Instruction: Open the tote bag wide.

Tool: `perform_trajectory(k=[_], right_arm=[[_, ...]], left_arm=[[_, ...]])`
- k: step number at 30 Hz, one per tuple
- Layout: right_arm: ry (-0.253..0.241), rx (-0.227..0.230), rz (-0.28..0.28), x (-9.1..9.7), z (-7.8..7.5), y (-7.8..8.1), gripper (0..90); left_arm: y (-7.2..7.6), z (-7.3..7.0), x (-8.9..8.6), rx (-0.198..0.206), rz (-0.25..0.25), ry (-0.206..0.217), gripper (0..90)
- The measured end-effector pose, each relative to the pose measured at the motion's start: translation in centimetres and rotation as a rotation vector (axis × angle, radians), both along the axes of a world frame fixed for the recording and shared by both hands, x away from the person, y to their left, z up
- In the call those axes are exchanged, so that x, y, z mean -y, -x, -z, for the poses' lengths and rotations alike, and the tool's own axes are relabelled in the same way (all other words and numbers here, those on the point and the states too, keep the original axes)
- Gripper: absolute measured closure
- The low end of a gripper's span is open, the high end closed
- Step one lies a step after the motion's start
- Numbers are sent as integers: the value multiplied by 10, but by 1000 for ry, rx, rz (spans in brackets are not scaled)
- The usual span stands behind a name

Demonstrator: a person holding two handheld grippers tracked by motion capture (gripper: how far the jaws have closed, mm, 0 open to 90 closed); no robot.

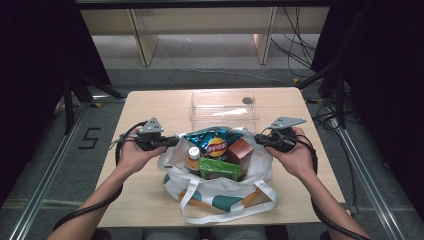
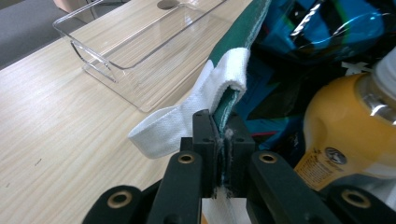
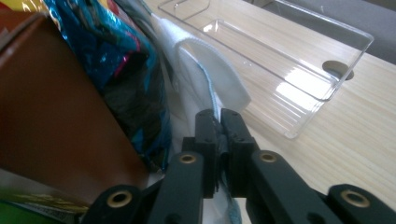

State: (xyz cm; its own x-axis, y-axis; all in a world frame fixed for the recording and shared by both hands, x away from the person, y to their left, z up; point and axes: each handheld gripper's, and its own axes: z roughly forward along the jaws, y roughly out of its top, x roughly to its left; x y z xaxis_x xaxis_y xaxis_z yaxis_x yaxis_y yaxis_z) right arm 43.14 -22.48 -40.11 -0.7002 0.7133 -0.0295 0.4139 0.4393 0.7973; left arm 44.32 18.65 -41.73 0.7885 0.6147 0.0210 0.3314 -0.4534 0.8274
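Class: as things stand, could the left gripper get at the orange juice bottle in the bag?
Probably not yet: the left gripper is shut on the bag's rim. The bottle stands close beside it, uncovered.

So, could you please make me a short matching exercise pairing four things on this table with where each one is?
Things:
1. left tool
2. clear tray
3. orange bottle
4. brown box

Places:
a. inside the bag, on its right side
b. shut on the bag's left rim
c. on the table beyond the bag
d. inside the bag, on its left side

Pairs: 1-b, 2-c, 3-d, 4-a
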Motion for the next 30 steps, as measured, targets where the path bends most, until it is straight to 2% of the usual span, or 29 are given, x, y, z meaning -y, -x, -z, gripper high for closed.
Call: perform_trajectory(k=[1, 2, 3, 4, 5, 6, 8, 9, 10, 12, 13, 15, 16, 18, 20, 21, 24, 25, 28, 29, 30], right_arm=[[-18, -20, 24, -1, 3, 1, 881], [-18, -20, 24, -1, 3, 1, 881], [5, -10, 11, 2, 7, -4, 880], [-9, -26, 33, 1, 9, -4, 880], [-9, -26, 33, 1, 9, -4, 880], [-6, -26, 49, 0, 13, -7, 880], [2, -29, 45, 1, 14, -9, 881], [7, -31, 62, -1, 19, -10, 882], [7, -31, 62, -1, 19, -10, 882], [17, -30, 58, -1, 23, -14, 883], [20, -28, 56, -2, 27, -15, 883], [28, -32, 52, -3, 27, -16, 884], [30, -18, 53, -4, 29, -16, 884], [32, -25, 59, -5, 31, -15, 884], [40, -8, 58, -5, 34, -16, 885], [36, -33, 72, -5, 37, -16, 884], [51, -31, 55, -3, 41, -19, 883], [40, -29, 67, -4, 42, -19, 882], [47, -31, 56, -3, 42, -20, 883], [49, -55, 67, -3, 42, -18, 883], [49, -55, 67, -3, 42, -18, 883]], left_arm=[[-3, 3, 1, -13, -10, 13, 854], [-3, 3, 1, -13, -10, 13, 854], [-4, 7, 3, -23, -35, 31, 854], [-7, 7, 3, -16, -23, 10, 854], [-7, 7, 3, -16, -23, 10, 855], [-8, 12, 6, -25, -52, 24, 855], [-11, 14, 7, -28, -55, 20, 855], [-13, 17, 7, -32, -55, 14, 856], [-16, 20, 6, -46, -53, -2, 856], [-19, 27, 8, -61, -79, 16, 857], [-22, 33, 8, -75, -84, 0, 857], [-23, 35, 8, -83, -85, 1, 857], [-23, 36, 8, -79, -95, 4, 857], [-24, 37, 8, -83, -93, 2, 857], [-25, 38, 9, -78, -97, 1, 857], [-25, 39, 9, -79, -100, 1, 858], [-26, 41, 8, -83, -95, 1, 860], [-26, 41, 7, -88, -91, 5, 861], [-25, 41, 8, -80, -91, -1, 862], [-25, 42, 8, -76, -90, -1, 863], [-25, 42, 8, -76, -90, -1, 863]])
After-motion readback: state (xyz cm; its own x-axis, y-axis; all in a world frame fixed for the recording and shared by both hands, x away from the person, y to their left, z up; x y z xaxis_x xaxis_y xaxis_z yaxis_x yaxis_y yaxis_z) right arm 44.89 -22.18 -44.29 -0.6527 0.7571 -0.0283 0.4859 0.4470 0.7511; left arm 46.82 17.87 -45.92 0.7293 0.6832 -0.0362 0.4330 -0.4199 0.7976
